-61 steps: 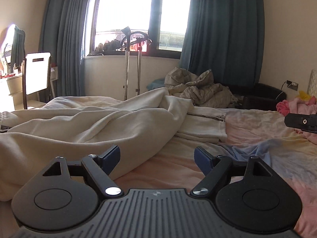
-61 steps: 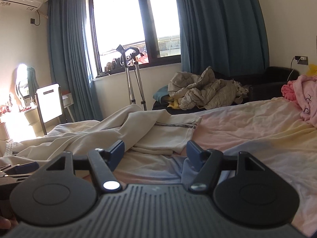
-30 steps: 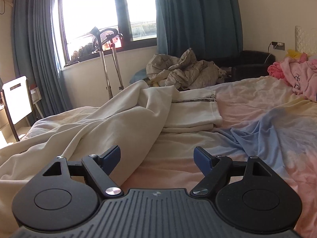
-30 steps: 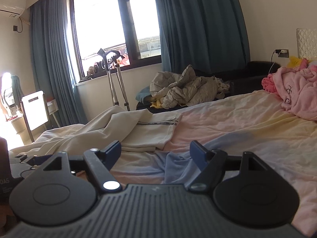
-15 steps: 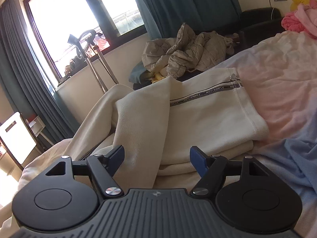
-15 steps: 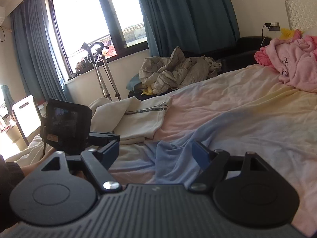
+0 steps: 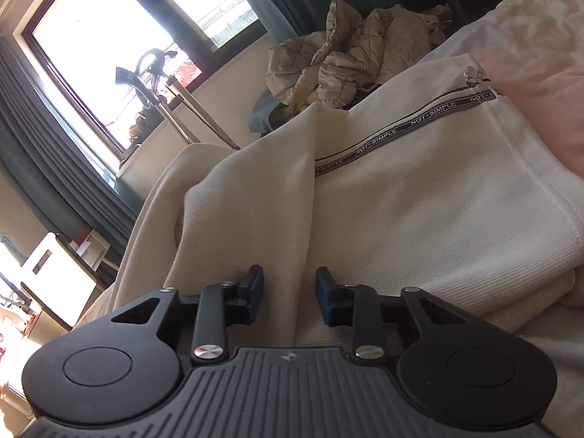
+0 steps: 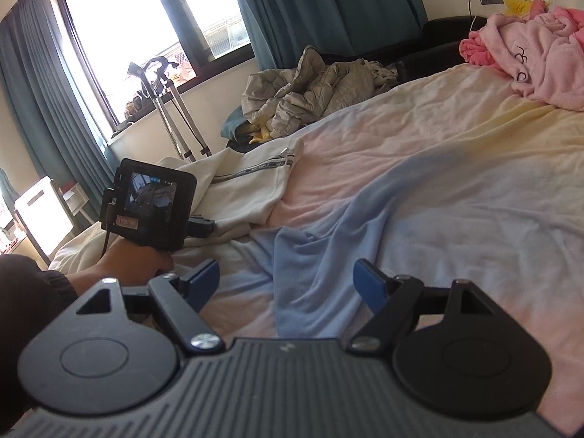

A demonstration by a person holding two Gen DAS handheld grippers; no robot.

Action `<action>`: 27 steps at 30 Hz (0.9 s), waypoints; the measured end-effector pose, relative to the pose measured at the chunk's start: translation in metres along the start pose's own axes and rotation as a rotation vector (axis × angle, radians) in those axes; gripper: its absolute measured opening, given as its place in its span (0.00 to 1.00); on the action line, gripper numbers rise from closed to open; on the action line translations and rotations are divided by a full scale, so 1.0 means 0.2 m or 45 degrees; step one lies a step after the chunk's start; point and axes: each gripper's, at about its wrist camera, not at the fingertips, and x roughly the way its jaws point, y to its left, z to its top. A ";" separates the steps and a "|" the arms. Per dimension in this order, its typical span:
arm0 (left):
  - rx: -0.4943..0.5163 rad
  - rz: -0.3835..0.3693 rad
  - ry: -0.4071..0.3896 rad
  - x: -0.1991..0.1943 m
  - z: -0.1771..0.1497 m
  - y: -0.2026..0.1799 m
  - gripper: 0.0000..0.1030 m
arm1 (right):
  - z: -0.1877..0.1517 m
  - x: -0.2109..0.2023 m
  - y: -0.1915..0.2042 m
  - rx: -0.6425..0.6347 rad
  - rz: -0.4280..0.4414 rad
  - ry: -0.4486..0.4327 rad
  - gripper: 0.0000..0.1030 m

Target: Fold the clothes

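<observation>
Your cream garment [image 7: 419, 197] lies partly folded on the bed [image 8: 456, 168], toward its window-side edge, with a dark "NOT-SIMPLE" tape [image 7: 405, 127] running across the upper layer to a zipper pull [image 7: 472, 73]. A raised ridge of the cream cloth runs down from the fold straight between the fingers of your left gripper [image 7: 289, 290]. Its 2 blue pads [image 7: 257, 284] sit on either side of that ridge with a narrow gap; you cannot tell from the wrist view whether they already pinch the fabric.

Your right gripper [image 8: 288, 279] hovers over the pastel sheet, fingers wide apart and holding nothing, above a rumpled blue fold [image 8: 310, 255]. From there you see your left hand [image 8: 135, 255] gripping the left tool, whose camera screen [image 8: 151, 197] faces back at you, next to the garment.

Farther out: a pink fleece heap [image 8: 536, 62] at the far right of the bed, a crumpled grey quilt [image 8: 310, 91] beyond the bed, 2 crutches [image 8: 171, 109] leaning below the window [image 8: 146, 25], and teal curtains [image 8: 328, 3].
</observation>
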 end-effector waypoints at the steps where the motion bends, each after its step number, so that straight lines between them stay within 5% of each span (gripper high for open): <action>1: -0.023 -0.014 0.004 -0.01 0.00 0.03 0.05 | 0.00 0.00 0.00 -0.003 -0.001 0.001 0.79; 13: -0.300 -0.331 -0.215 -0.82 -0.07 0.55 0.04 | 0.00 -0.04 -0.01 -0.022 -0.009 -0.029 0.79; 20: -0.489 -0.521 -0.330 -1.38 -0.39 0.72 0.03 | 0.02 -0.14 -0.05 0.099 0.093 -0.068 0.79; 27: -0.767 -0.638 -0.307 -1.64 -0.81 0.68 0.03 | 0.01 -0.19 -0.12 0.321 0.234 -0.020 0.79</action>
